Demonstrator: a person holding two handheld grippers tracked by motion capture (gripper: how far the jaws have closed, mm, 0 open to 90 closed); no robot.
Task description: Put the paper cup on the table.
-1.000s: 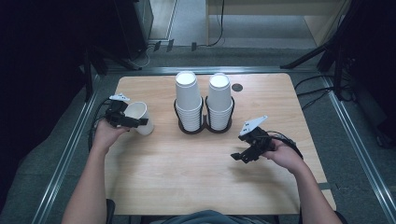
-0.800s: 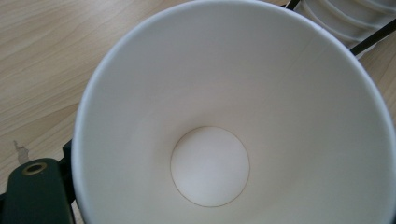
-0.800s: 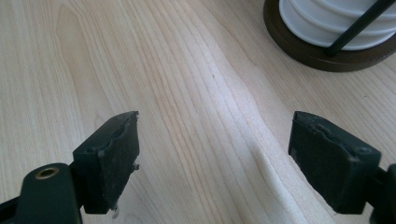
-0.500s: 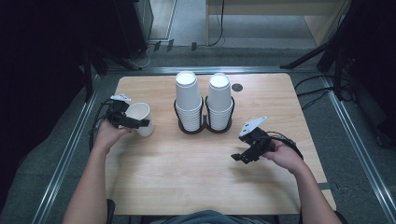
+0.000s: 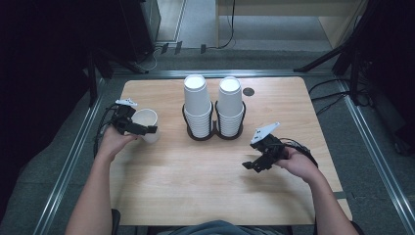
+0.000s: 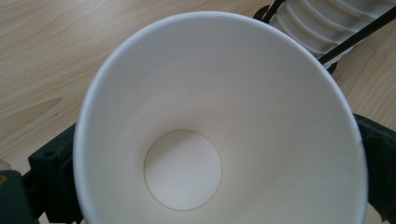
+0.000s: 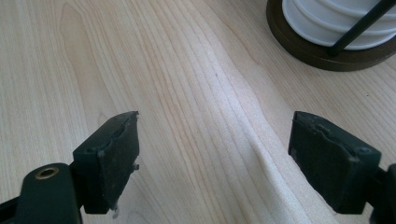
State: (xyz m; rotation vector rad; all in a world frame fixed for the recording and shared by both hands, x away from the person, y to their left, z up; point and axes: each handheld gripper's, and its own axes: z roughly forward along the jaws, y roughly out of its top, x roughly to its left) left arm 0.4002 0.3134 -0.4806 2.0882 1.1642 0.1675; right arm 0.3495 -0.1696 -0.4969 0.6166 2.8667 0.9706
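The white paper cup (image 5: pixel 145 123) stands upright near the bench's (image 5: pixel 195 186) left edge, empty, its plain round bottom bare in the left gripper view. The left hand-held gripper (image 5: pixel 142 128) straddles it; its jaws have just been opening, and they seem to stand clear of the cup's wall. Just right, two stacks of white cups (image 5: pixel 214 105) fill a black wire holder (image 5: pixel 214 133). The right hand-held gripper (image 5: pixel 252 165) hovers open over bare wood.

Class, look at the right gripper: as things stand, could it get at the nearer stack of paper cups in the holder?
Probably yes: the right gripper is open, holds nothing, and bare table lies between it and the right-hand cup stack.
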